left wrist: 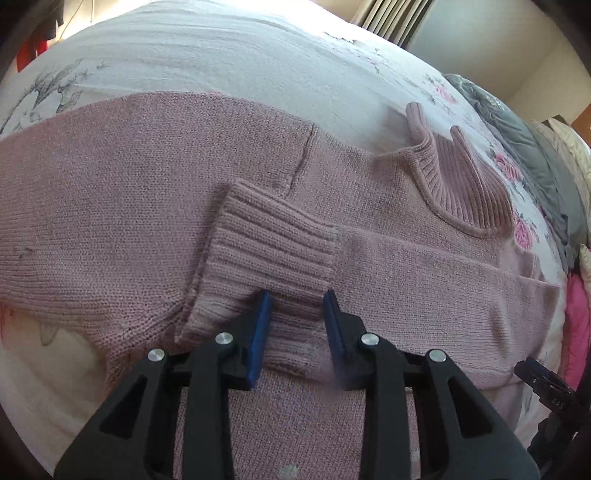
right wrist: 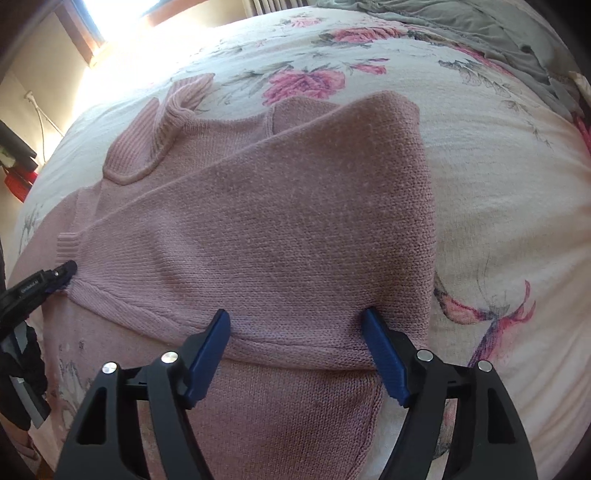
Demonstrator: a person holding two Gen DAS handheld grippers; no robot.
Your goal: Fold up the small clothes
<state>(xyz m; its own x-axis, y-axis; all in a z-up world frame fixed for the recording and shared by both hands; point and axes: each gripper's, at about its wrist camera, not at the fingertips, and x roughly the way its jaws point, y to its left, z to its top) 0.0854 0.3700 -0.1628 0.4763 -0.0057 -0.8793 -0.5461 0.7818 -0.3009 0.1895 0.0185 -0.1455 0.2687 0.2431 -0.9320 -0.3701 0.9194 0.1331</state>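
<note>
Sweater [left wrist: 147, 184] in dusty pink knit lies spread on a floral bedspread [left wrist: 221, 55], its ribbed collar [left wrist: 461, 184] pointing toward the far edge of the bed, where grey bedding [right wrist: 461, 18] is bunched. One sleeve [right wrist: 295, 206] is folded slantwise across the chest, so its ribbed cuff [left wrist: 266, 251] rests on the body near the middle.

The left gripper [left wrist: 297, 306] has its blue pads either side of the cuff's near end, jaws part open with a fold of rib between them; whether they are pinching or just letting go I cannot tell. The right gripper [right wrist: 297, 325] stands wide open over the folded sleeve's near edge, near the side edge of the body, pads touching the knit but holding nothing.

The step in hand looks like the sleeve fold: one sleeve is laid in, while the other still stretches out flat toward the left side of the bed. Next, I judge, the cuff needs settling flat, then the outstretched sleeve wants lifting by its cuff and laying across the chest likewise. Loose, heavy knit will sag and drag, so a firm grip and a slow carry seem wise.
</note>
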